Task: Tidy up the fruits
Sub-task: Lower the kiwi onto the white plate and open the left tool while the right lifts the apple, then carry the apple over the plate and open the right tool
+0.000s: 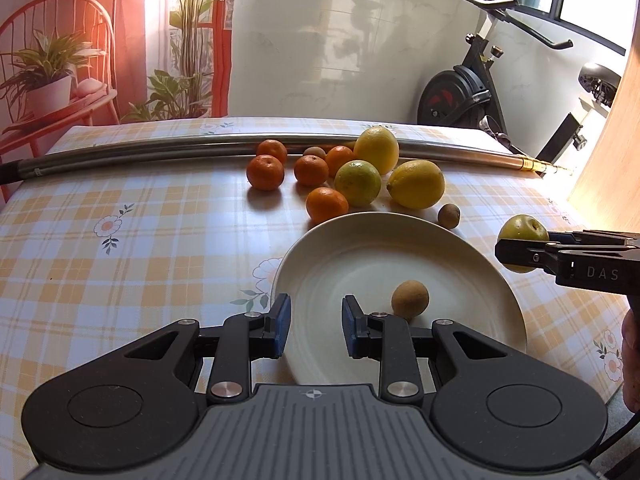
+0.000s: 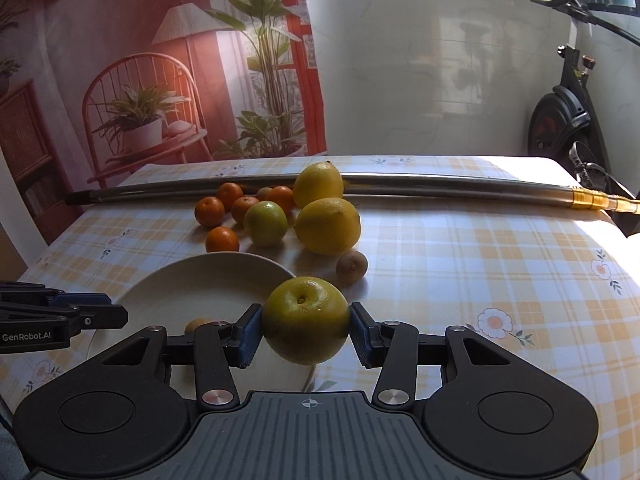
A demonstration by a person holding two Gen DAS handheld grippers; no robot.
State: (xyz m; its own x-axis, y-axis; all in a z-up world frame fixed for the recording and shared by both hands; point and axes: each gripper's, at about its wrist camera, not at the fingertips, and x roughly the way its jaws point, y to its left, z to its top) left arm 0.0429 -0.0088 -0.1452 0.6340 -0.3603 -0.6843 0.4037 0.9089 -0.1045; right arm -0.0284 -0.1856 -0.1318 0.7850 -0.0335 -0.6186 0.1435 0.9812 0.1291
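While the right gripper (image 2: 306, 330) clamps a yellow-green fruit (image 2: 306, 318) between its blue pads (image 2: 250, 334), that fruit hangs above the near right edge of a white plate (image 2: 188, 284), clear of the tablecloth (image 2: 480, 264). From the left wrist view the same fruit (image 1: 522, 232) shows at the far right, held off the plate's (image 1: 360, 248) rim and well above the cloth.

One small brown fruit (image 1: 410, 300) lies inside the plate, just beside the left gripper (image 1: 316, 326), whose jaws stand apart with nothing between them, low over the plate's near side.

Beyond the plate sits the loose pile. A second brown fruit (image 2: 351, 266) rests on the cloth just past the rim. Two lemons (image 2: 328, 226) lie behind it, one farther back, against a long metal pole (image 2: 440, 188) that crosses the table. A greenish citrus (image 2: 266, 224) sits left of the nearer lemon. Five tangerines (image 2: 222, 240) cluster left of that, the closest one near the plate's far edge. Another small brown fruit (image 1: 314, 152) peeks out between the tangerines by the pole.

An exercise bike (image 1: 460, 92) stands behind the table on the right, and a printed backdrop (image 1: 120, 40) hangs on the left.
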